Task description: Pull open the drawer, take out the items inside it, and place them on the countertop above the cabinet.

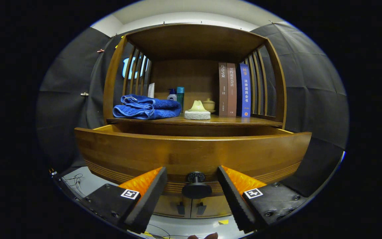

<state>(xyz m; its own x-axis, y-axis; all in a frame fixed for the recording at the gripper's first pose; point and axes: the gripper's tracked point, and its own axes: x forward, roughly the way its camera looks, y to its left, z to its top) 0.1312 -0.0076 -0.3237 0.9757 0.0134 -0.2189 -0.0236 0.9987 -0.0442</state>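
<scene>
The wooden drawer (191, 156) of a small cabinet stands pulled out toward me; its inside is hidden behind its curved front. Its dark round knob (196, 186) sits between my fingers, with a gap on each side. My gripper (192, 191) is open around the knob without touching it. Above the drawer lies the countertop (244, 120), carrying a folded blue towel (146, 107) on its left part and a pale stone-like ornament (197, 111) in the middle.
Three upright books (234, 89) stand at the countertop's right, small bottles (177, 95) and a little lidded pot (208, 105) at the back. Slatted sides and a roof enclose the shelf. Two lower cabinet doors (191, 207) show beneath the drawer. Cables (73, 181) lie on the floor at left.
</scene>
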